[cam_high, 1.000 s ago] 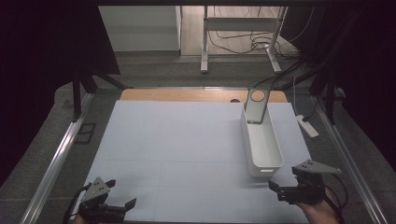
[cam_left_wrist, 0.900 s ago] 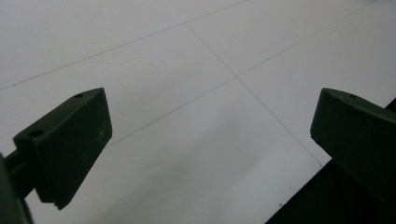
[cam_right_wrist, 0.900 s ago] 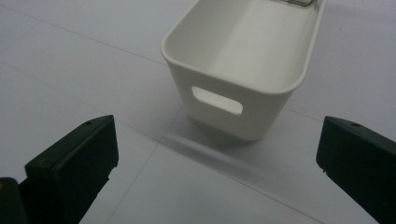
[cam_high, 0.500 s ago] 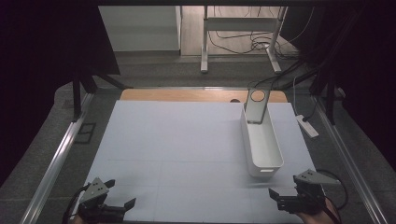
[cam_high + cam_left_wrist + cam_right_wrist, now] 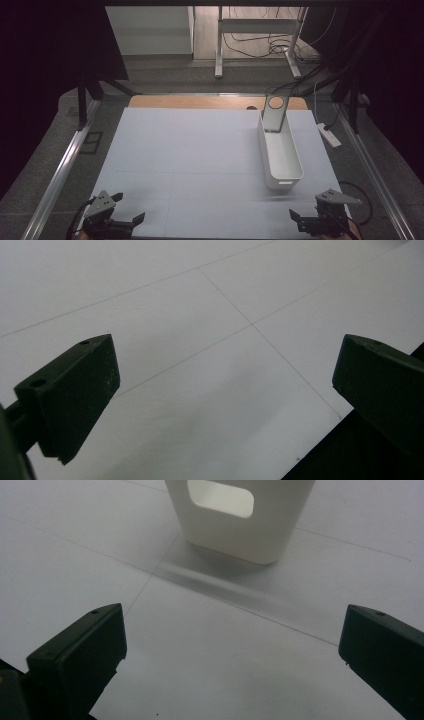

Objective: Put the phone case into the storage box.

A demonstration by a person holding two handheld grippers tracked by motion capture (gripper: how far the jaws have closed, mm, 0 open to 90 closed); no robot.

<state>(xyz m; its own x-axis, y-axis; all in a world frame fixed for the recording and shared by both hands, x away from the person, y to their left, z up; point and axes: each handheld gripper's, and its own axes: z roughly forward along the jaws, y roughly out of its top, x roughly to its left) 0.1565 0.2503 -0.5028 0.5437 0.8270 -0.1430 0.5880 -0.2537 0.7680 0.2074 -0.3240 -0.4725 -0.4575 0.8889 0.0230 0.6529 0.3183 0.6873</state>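
1. The left gripper hovers at the near left edge of the table, jaws wide apart, holding nothing.
2. The white bin, long, narrow and open-topped, stands right of centre.
3. Just near of it, the right gripper is spread wide and empty.

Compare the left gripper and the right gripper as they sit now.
The left gripper sits at the table's near left corner, far from the white bin; the right gripper sits near right, close to the bin's near end. The left gripper looks at bare white table; the right gripper faces the bin's handle cutout. Both are open and hold nothing.
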